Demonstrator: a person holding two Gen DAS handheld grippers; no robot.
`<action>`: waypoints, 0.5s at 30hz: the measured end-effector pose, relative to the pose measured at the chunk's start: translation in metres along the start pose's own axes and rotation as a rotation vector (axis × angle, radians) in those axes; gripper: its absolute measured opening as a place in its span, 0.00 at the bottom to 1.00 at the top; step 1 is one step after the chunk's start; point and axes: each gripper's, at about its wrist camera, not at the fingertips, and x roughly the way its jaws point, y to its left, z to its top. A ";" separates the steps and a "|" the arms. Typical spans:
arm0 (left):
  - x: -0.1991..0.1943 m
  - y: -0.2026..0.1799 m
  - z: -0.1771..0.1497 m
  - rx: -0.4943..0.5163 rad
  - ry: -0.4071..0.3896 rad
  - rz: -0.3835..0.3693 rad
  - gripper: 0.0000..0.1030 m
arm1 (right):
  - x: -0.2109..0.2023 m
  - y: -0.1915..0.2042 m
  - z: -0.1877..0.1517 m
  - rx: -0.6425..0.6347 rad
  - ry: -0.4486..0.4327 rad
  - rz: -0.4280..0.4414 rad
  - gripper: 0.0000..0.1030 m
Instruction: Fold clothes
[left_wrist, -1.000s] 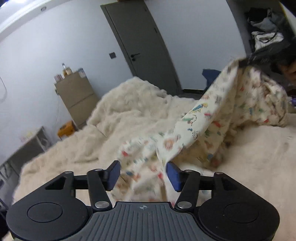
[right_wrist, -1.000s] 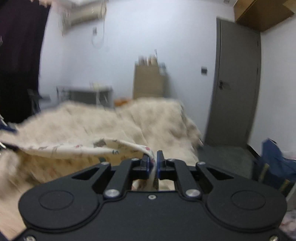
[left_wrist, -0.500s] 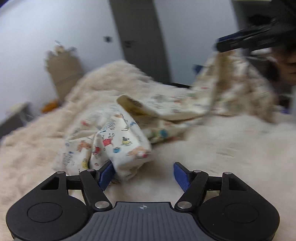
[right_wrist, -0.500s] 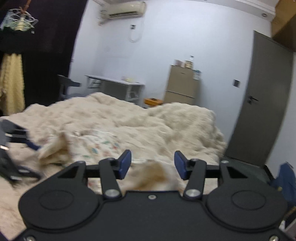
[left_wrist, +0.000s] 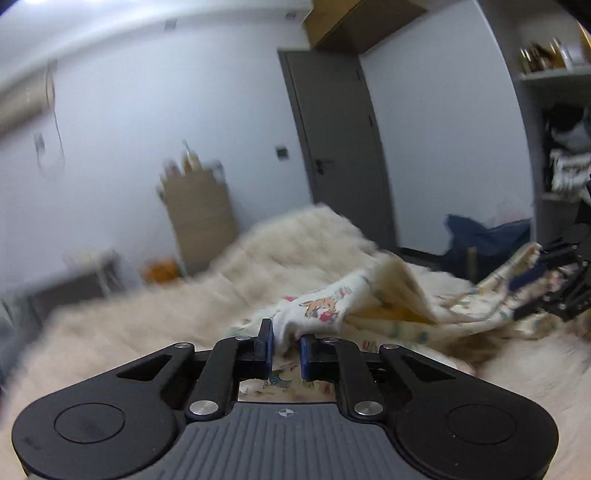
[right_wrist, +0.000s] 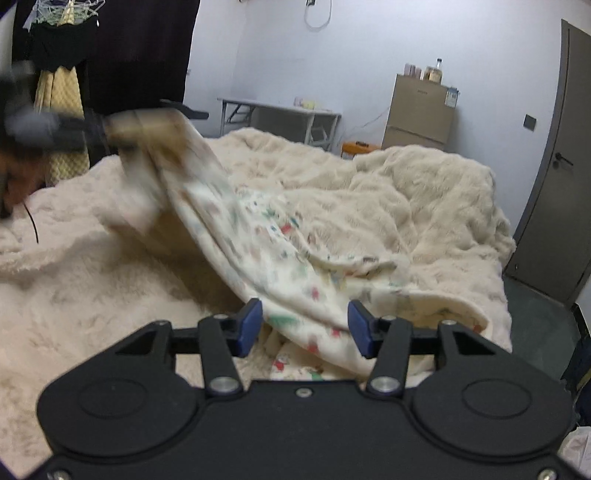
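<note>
The left tool (left_wrist: 284, 345) pinched the cream cartoon-print cloth garment (right_wrist: 280, 258) above the fluffy beige bed blanket (right_wrist: 424, 206); the right tool (right_wrist: 304, 326) stood agape, seemingly gripping nothing.

Fluffy cream blanket (right_wrist: 388, 206) — grey door (left_wrist: 340, 147), tan cabinet (right_wrist: 421, 110), folding table (right_wrist: 280, 110).

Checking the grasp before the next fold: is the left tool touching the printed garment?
Touching. In the left wrist view the left tool has its blue pads nearly closed, pinching a white fold of the printed garment between them.
</note>
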 end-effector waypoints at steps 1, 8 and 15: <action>-0.010 0.010 0.005 0.036 0.000 0.020 0.17 | 0.001 0.002 -0.001 -0.008 0.003 0.001 0.47; -0.031 0.040 -0.054 -0.044 0.191 -0.180 0.54 | -0.010 0.003 0.003 -0.028 -0.013 -0.010 0.48; -0.020 0.058 -0.143 -0.204 0.388 -0.171 0.63 | -0.009 -0.004 0.005 -0.015 -0.005 -0.017 0.48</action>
